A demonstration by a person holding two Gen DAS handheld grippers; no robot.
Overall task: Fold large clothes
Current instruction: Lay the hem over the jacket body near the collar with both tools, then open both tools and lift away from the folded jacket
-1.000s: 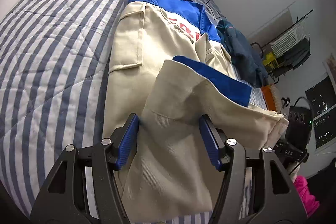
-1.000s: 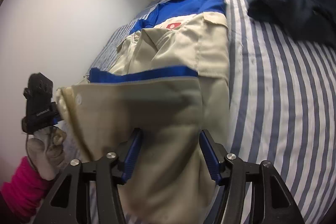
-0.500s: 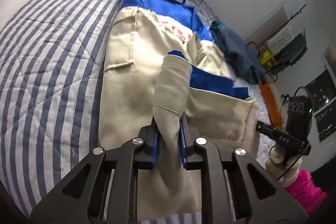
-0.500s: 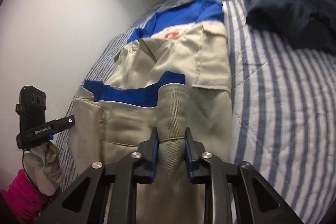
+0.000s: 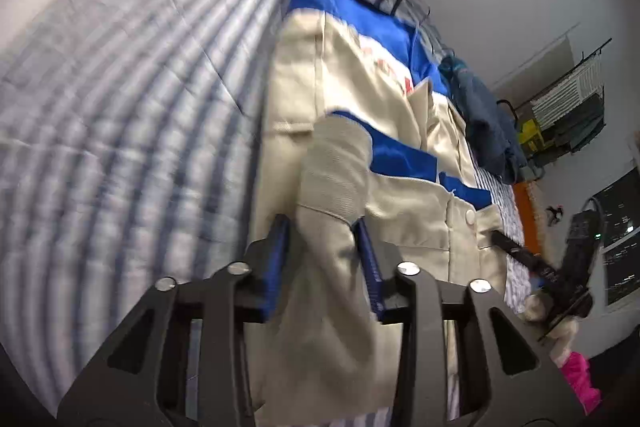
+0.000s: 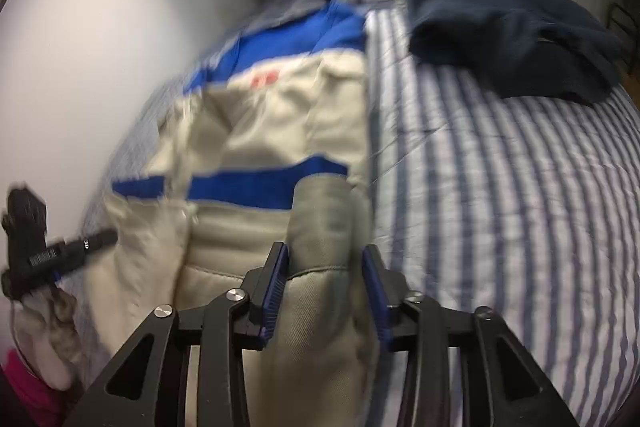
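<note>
My beige and blue jacket (image 5: 348, 131) lies on the striped bed (image 5: 120, 131), long axis running away from me, blue shoulders far. The near hem is doubled up over the body; further folds remain, I judge. My left gripper (image 5: 325, 259) and right gripper (image 6: 325, 291) are opening, bunched cloth between the pads.

Beige jacket (image 5: 344, 155) with blue yoke and blue bands lies flat along the striped bed, collar end toward 12 o'clock. Red lettering on chest, blurred. Lower part is doubled up over the body; a raised beige fold (image 6: 320, 227) stands at 6 o'clock.
</note>
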